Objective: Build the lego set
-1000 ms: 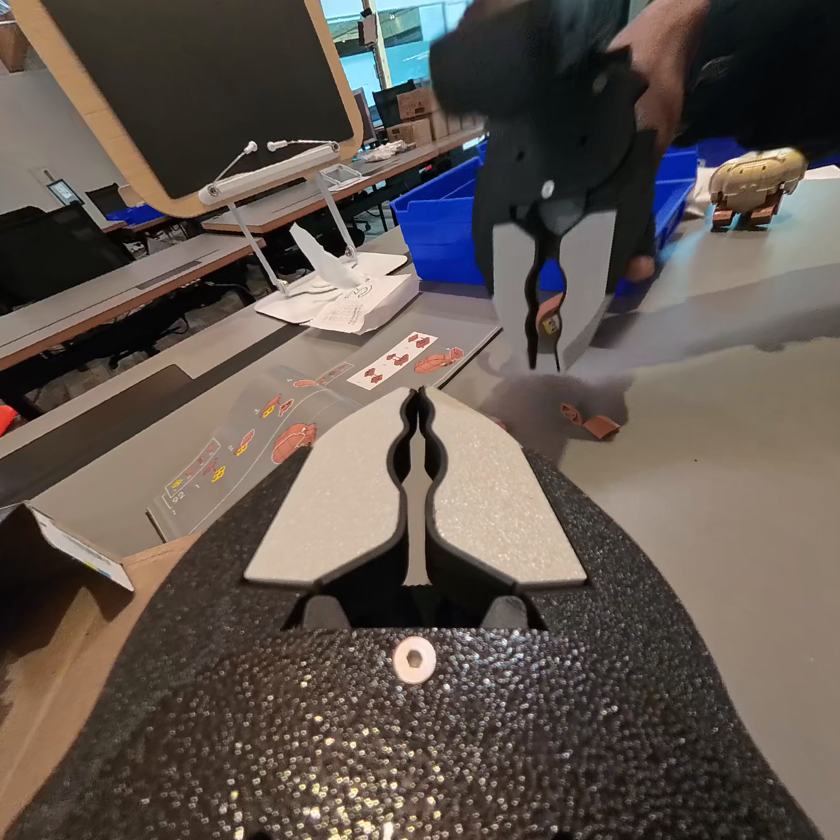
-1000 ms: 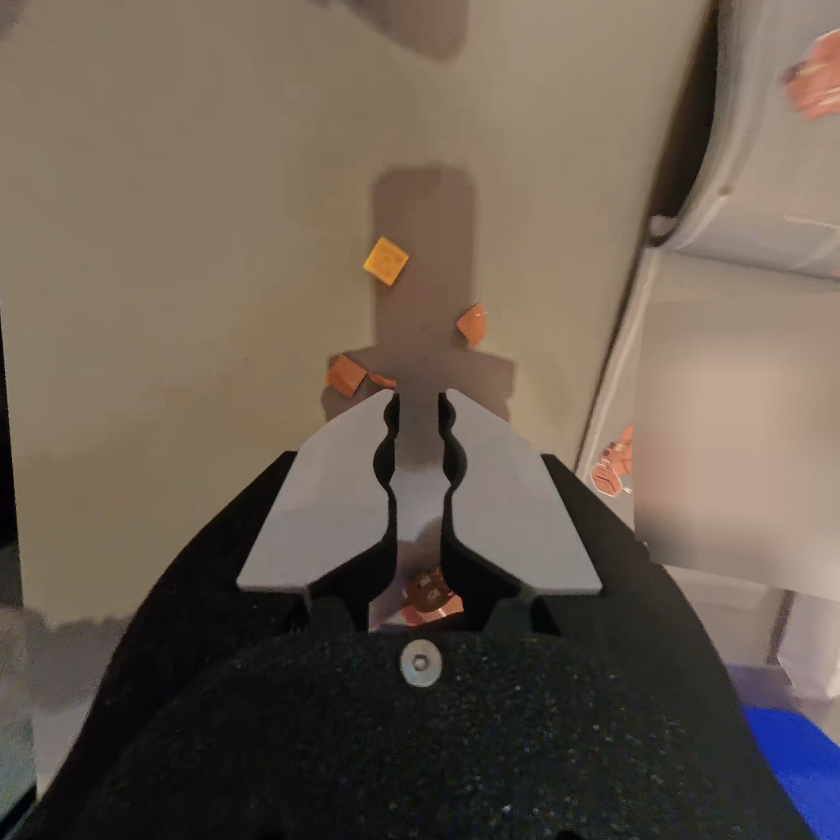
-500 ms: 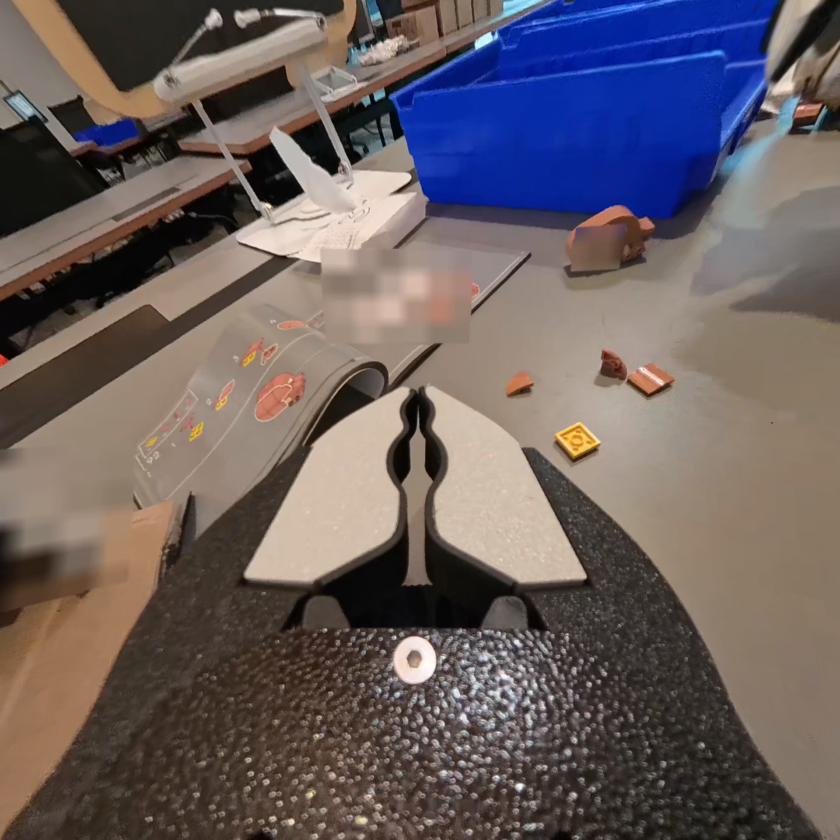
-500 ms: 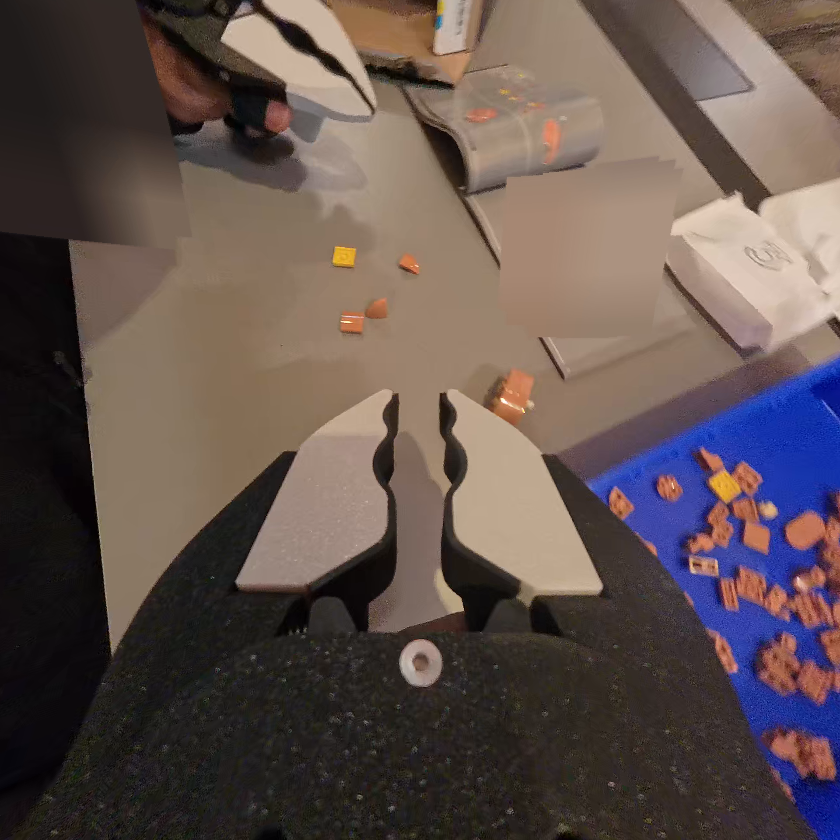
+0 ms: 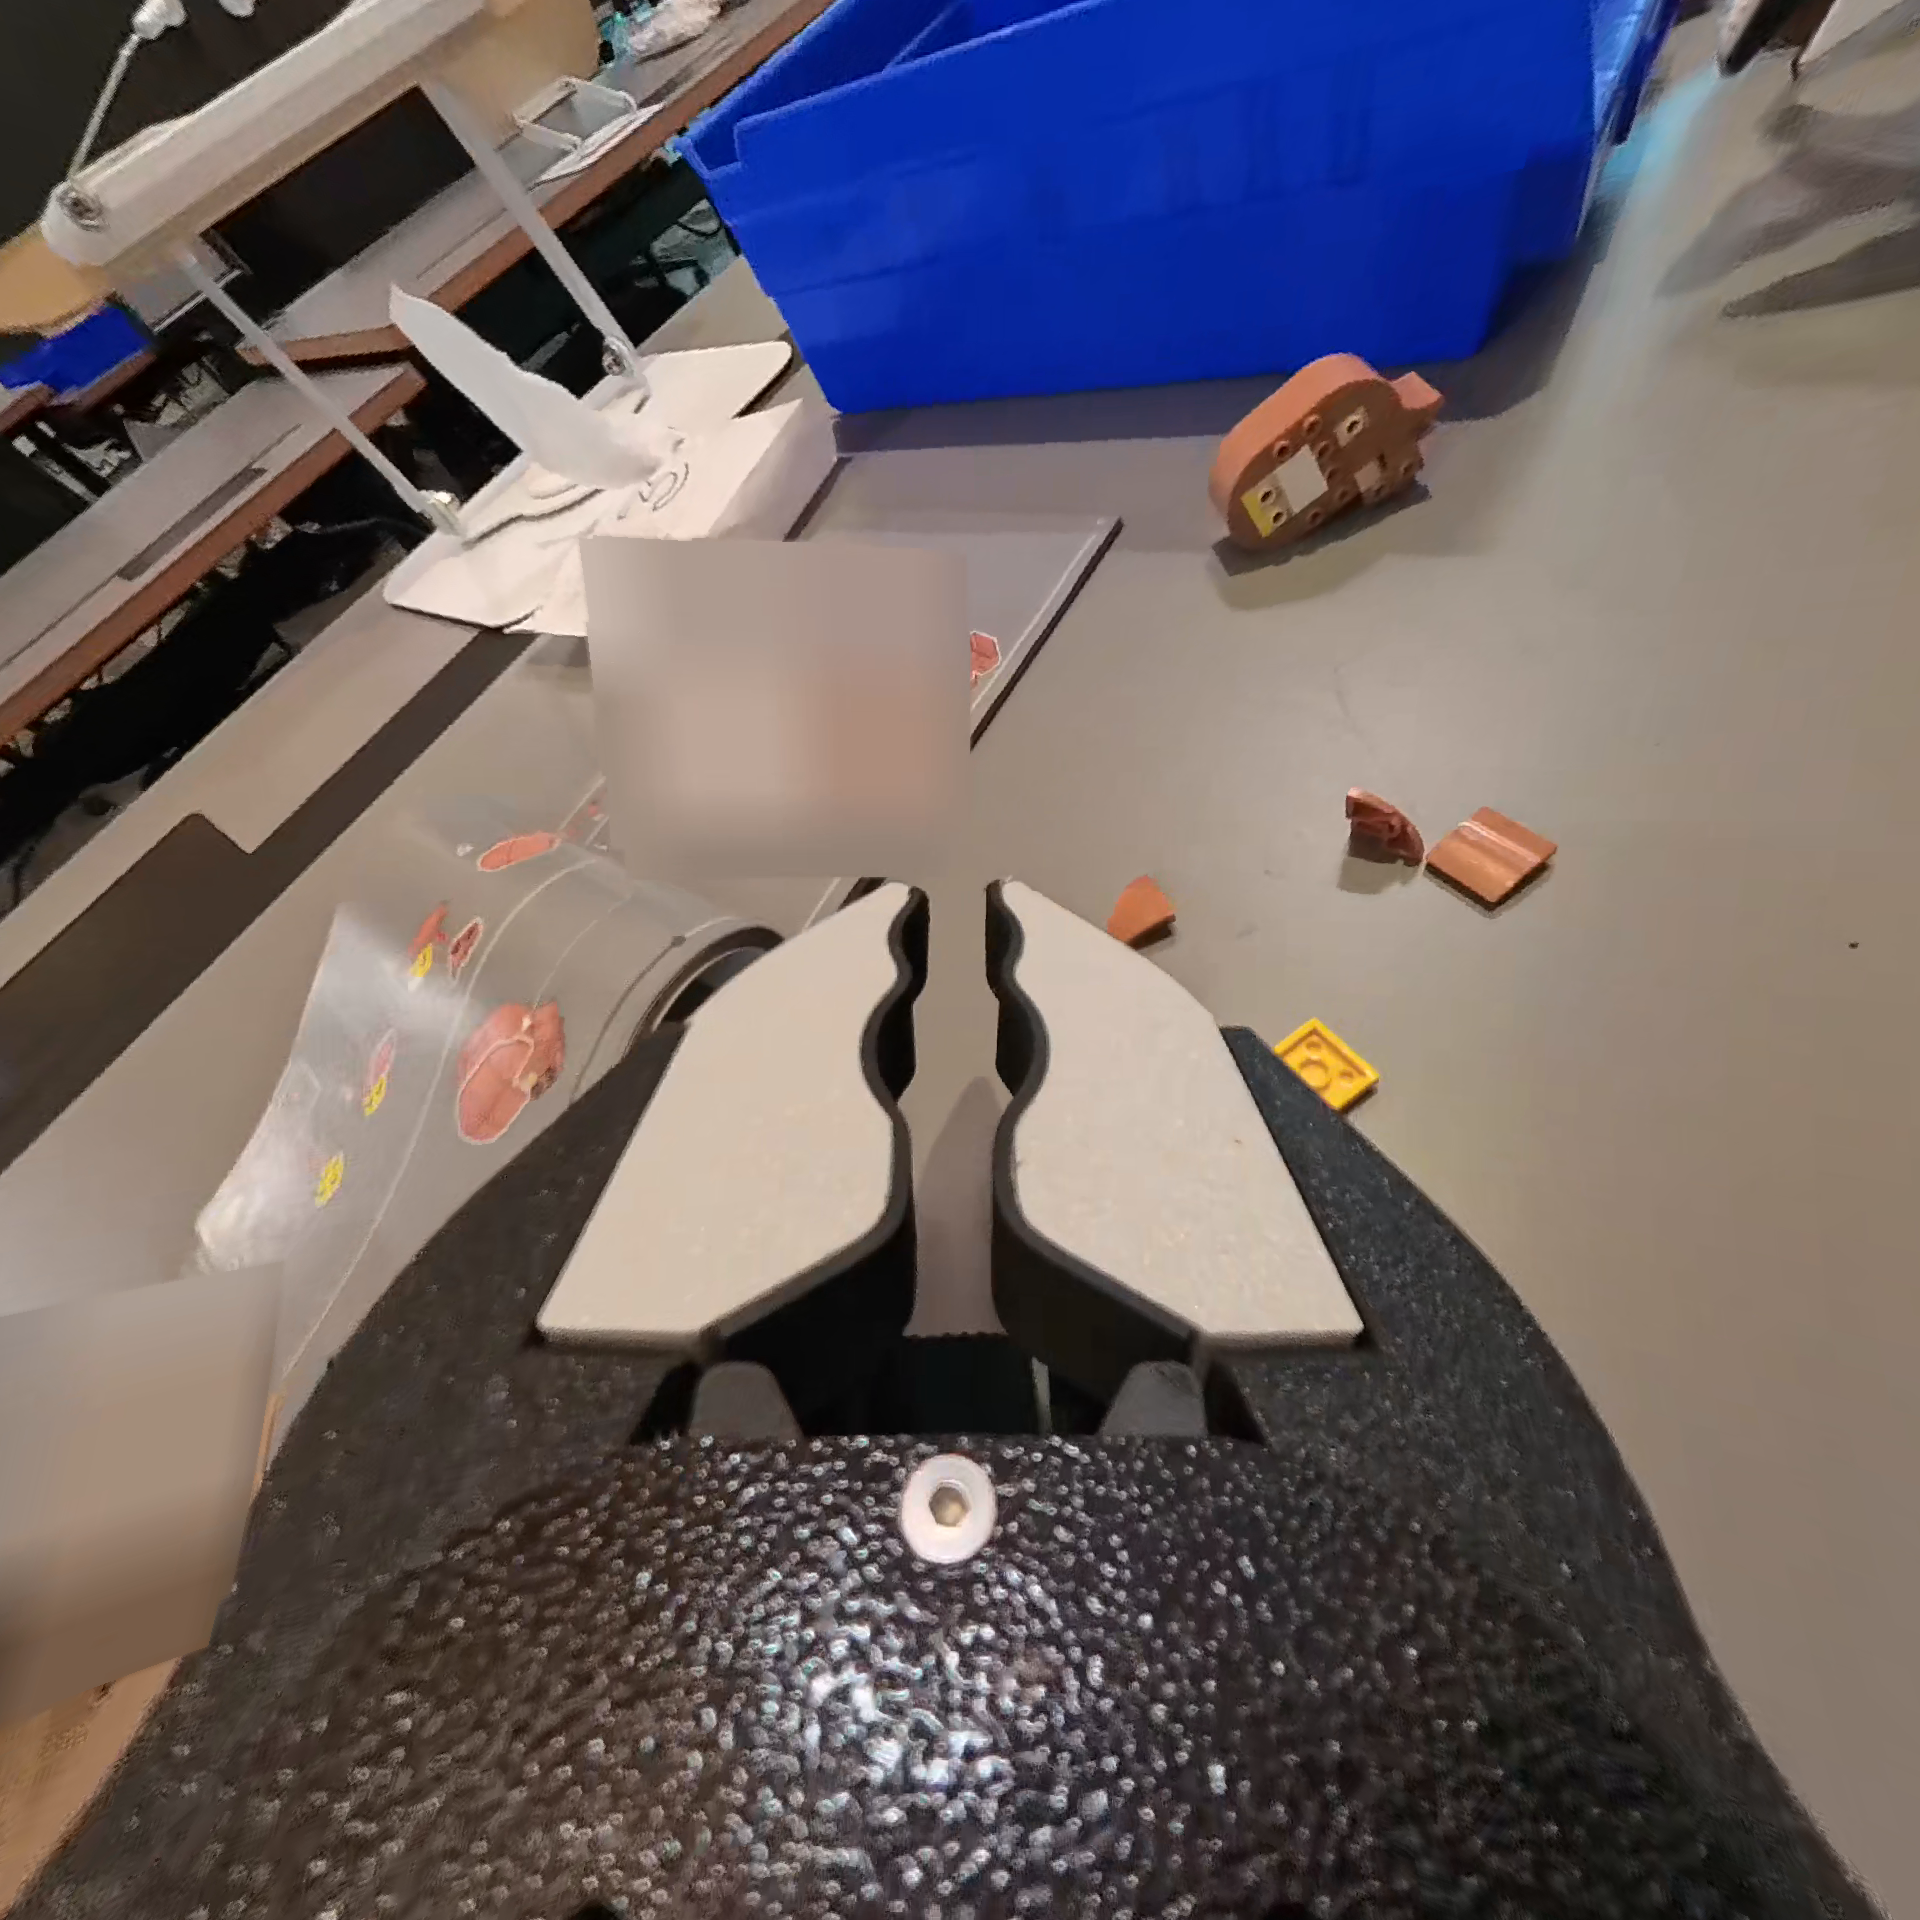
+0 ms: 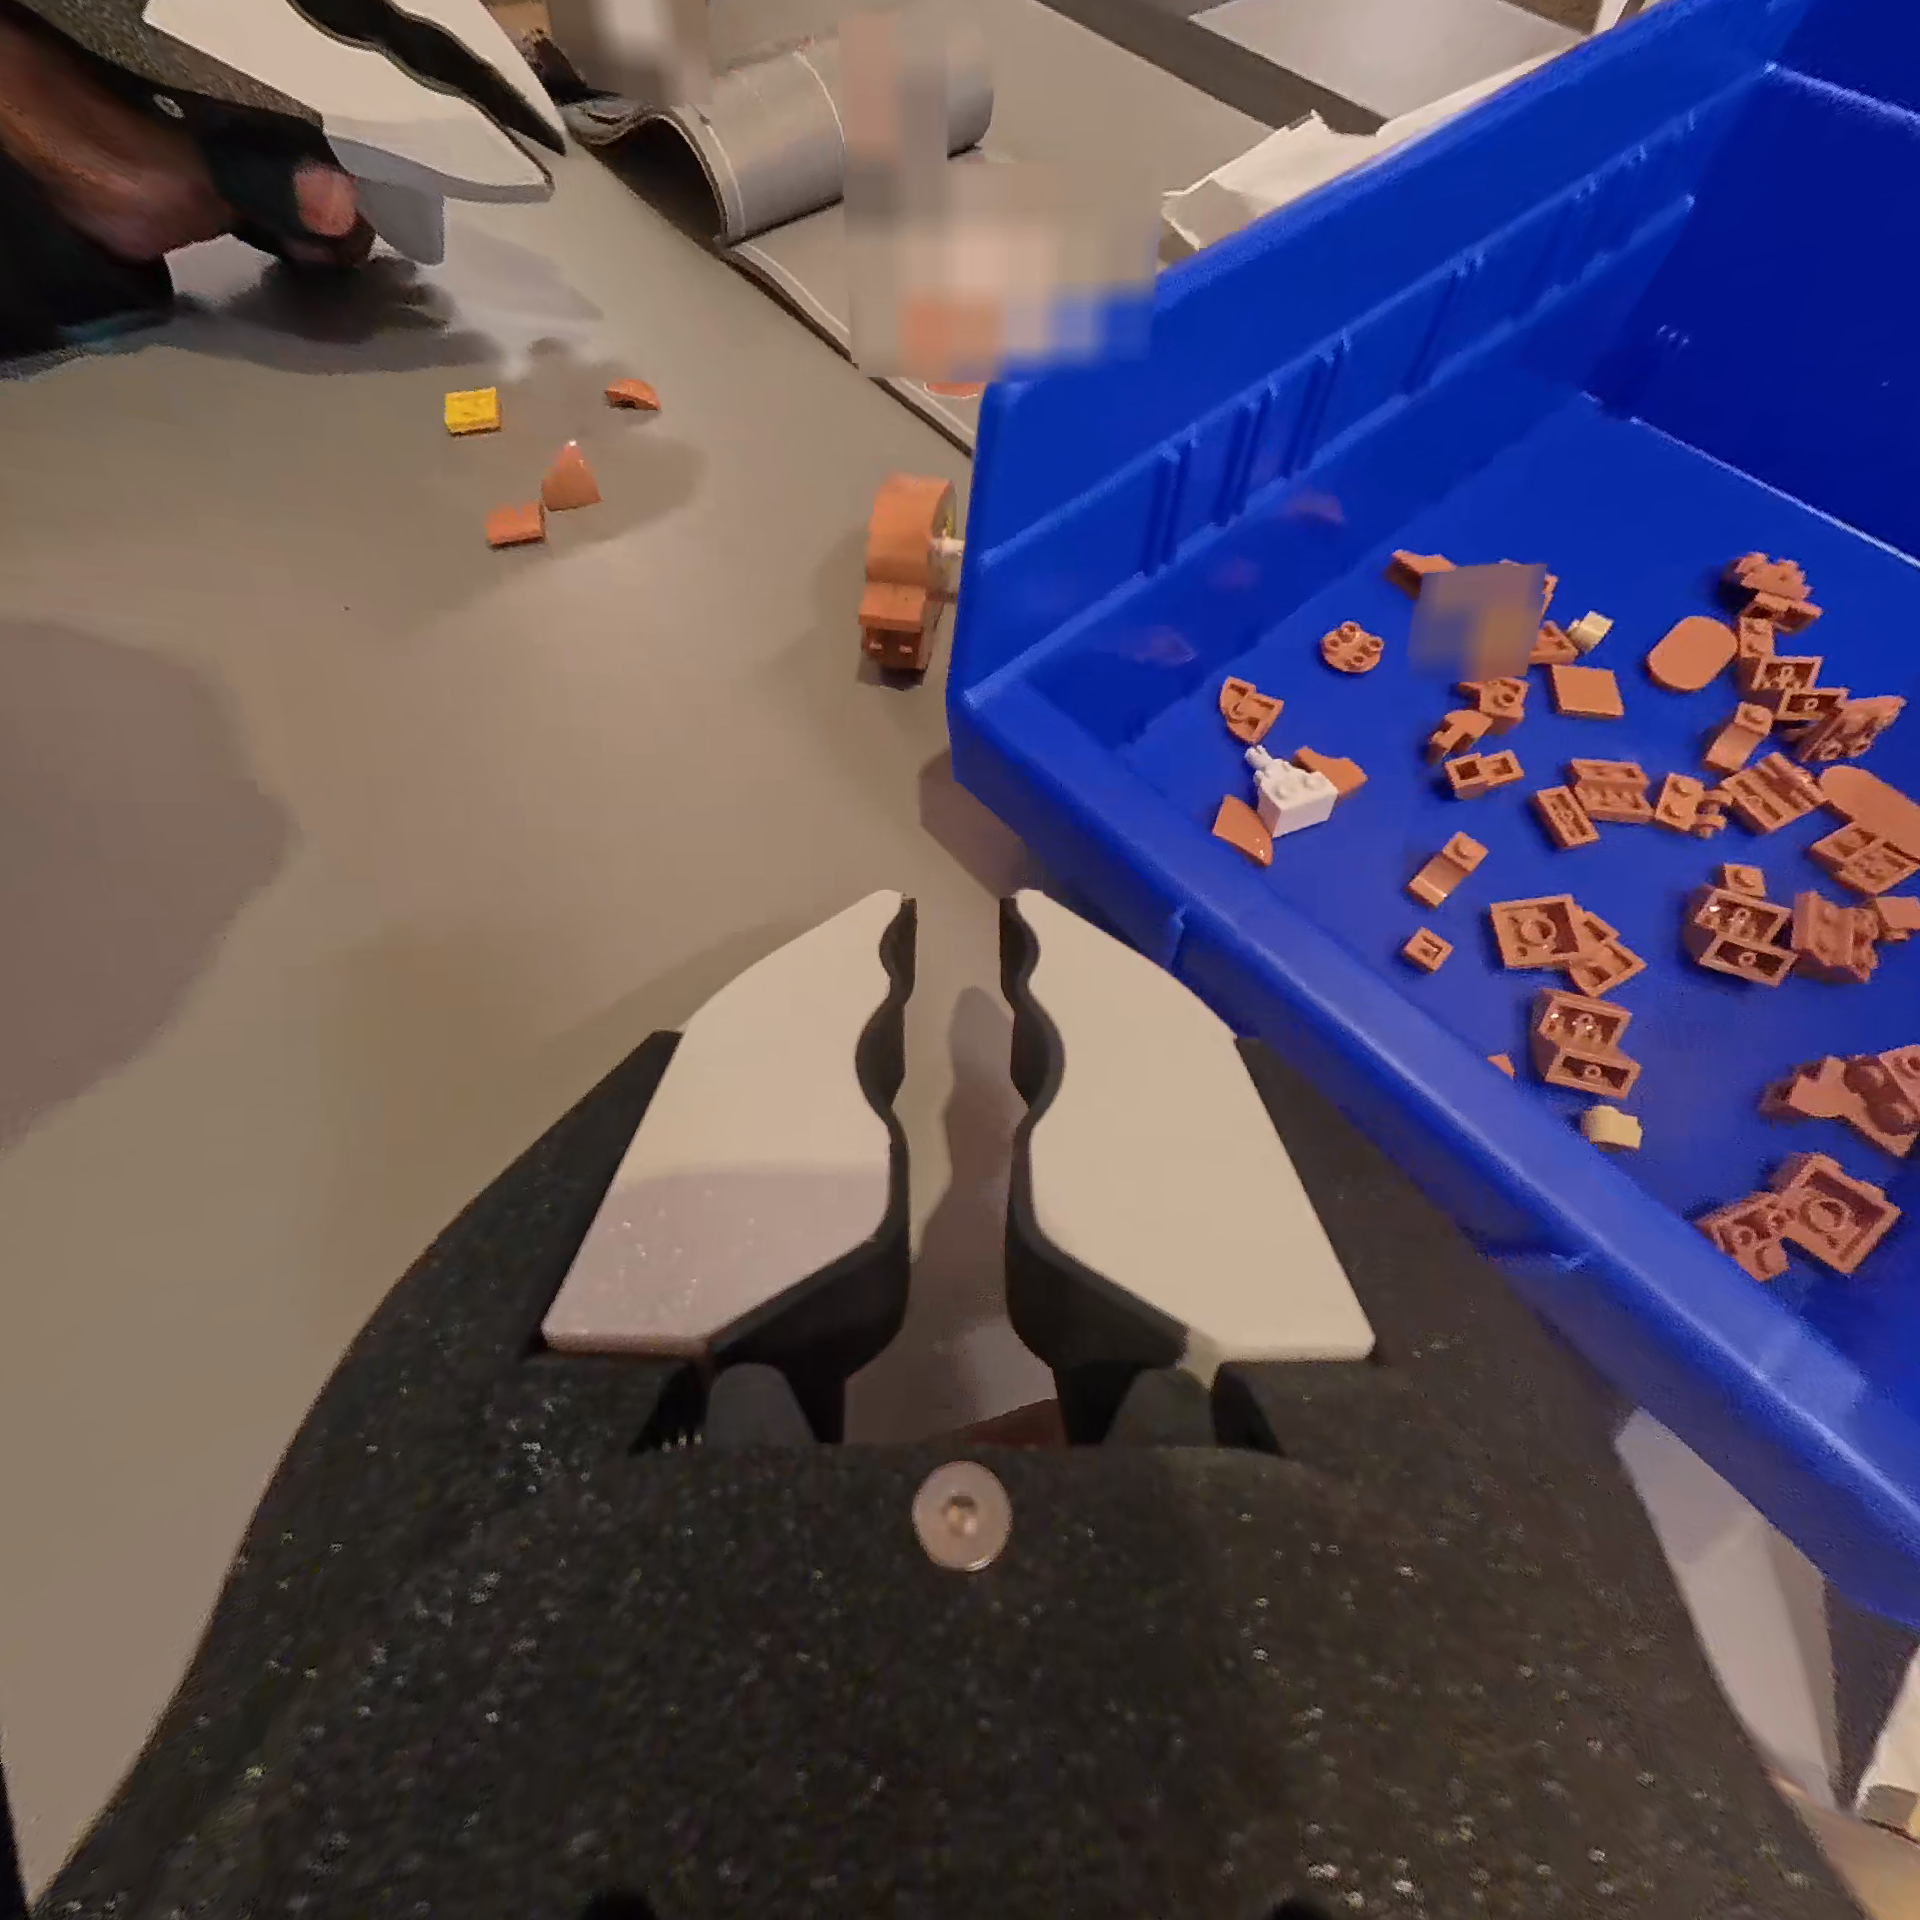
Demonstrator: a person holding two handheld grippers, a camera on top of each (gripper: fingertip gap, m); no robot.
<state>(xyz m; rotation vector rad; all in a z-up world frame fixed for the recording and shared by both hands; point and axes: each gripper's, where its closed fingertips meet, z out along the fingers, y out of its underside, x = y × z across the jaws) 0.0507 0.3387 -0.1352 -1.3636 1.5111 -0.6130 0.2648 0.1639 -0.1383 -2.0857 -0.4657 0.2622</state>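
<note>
Where bricks (image 5: pixel 1143 911) lie, bin (image 5: pixel 1143 208) beyond.

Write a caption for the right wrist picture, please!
Open right gripper hovers over the grey table beside a blue bin of brown bricks.

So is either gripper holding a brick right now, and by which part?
No. The left gripper and right gripper both stand slightly open with only bare table showing between the fingers.
</note>
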